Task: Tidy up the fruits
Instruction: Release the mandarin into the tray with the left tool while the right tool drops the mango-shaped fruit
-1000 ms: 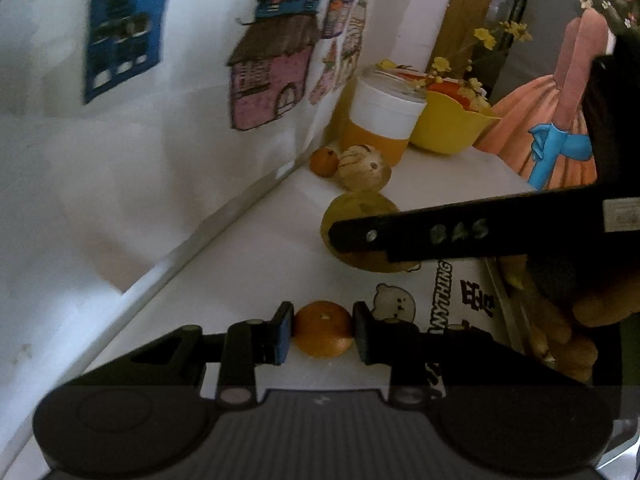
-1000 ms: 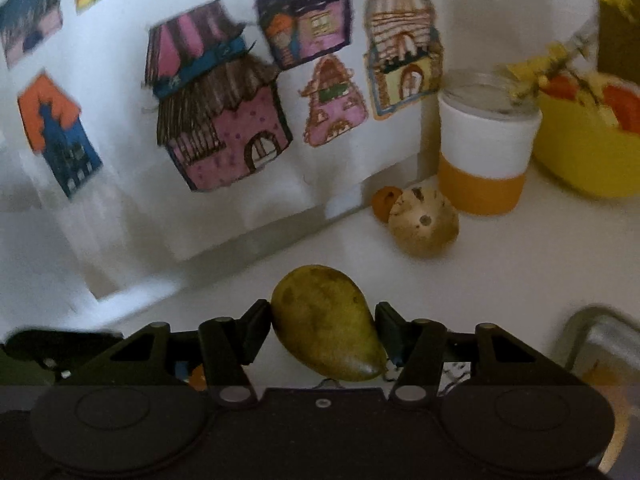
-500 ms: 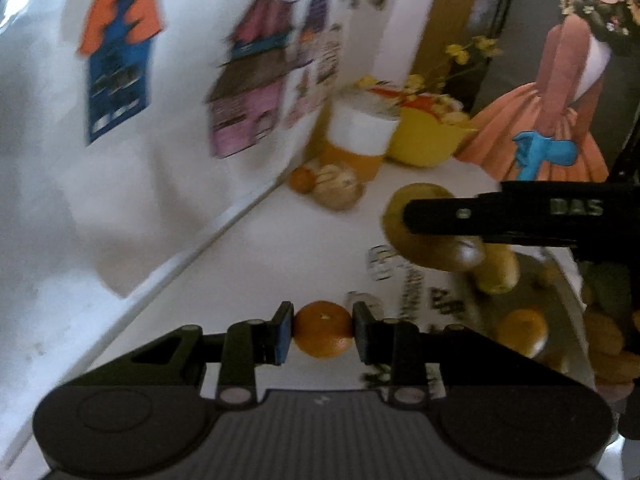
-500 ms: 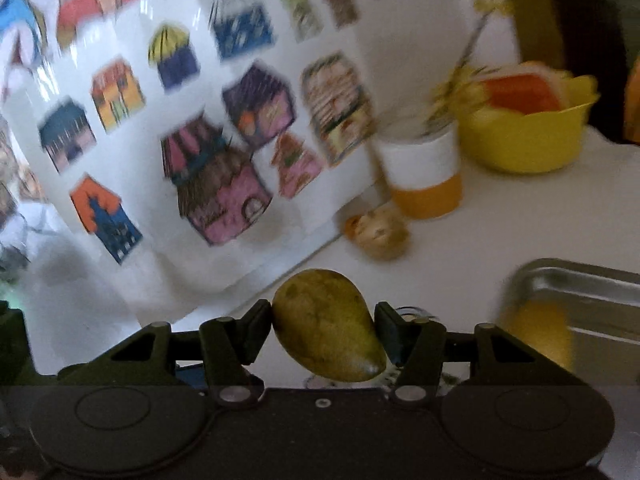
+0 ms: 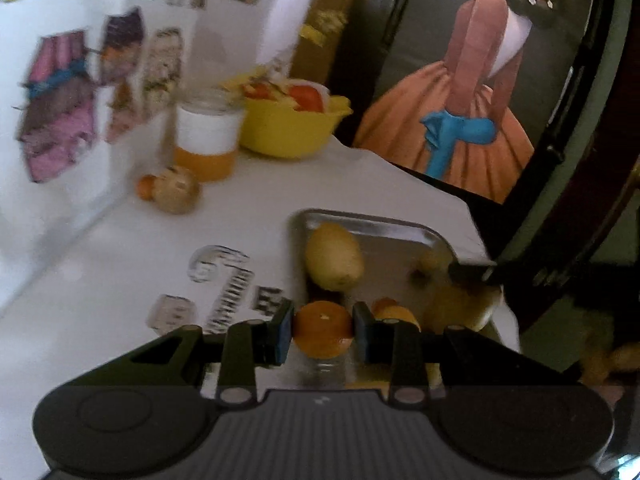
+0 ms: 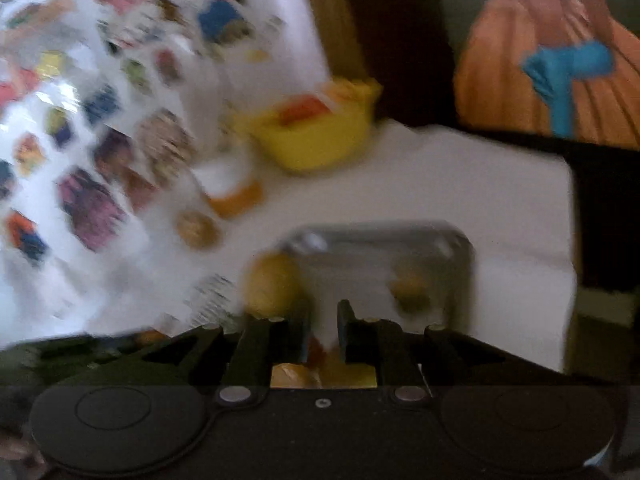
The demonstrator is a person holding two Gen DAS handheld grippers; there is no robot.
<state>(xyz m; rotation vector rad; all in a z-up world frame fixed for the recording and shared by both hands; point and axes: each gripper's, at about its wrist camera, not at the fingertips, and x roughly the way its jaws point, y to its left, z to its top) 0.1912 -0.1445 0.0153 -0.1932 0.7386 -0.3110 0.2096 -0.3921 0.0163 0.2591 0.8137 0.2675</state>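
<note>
The orange is sitting clenched between the two pads of my left tool, hanging over the near end of the metal tray. The tray is lying on the white table toward its right edge. Inside the tray, a yellow-green mango is resting against the left wall; a smaller orange fruit is lying just beside the right pad of my left tool, and further brownish fruit on the tray's right side is too blurred for me to identify.

My right tool is standing released, its jaws parted with nothing between them, above the near part of the same tray; this view is heavily smeared. A dark finger of it is showing over the tray's right side in the left wrist view.

Outward toward the far left corner of the table, a round tan fruit is touching a small orange one. Just behind them a jar with a white band and orange base is standing upright, and beside it a yellow bowl is holding cut pieces. House drawings are covering the wall along the left edge, and a painting of an orange dress is standing beyond the far edge.
</note>
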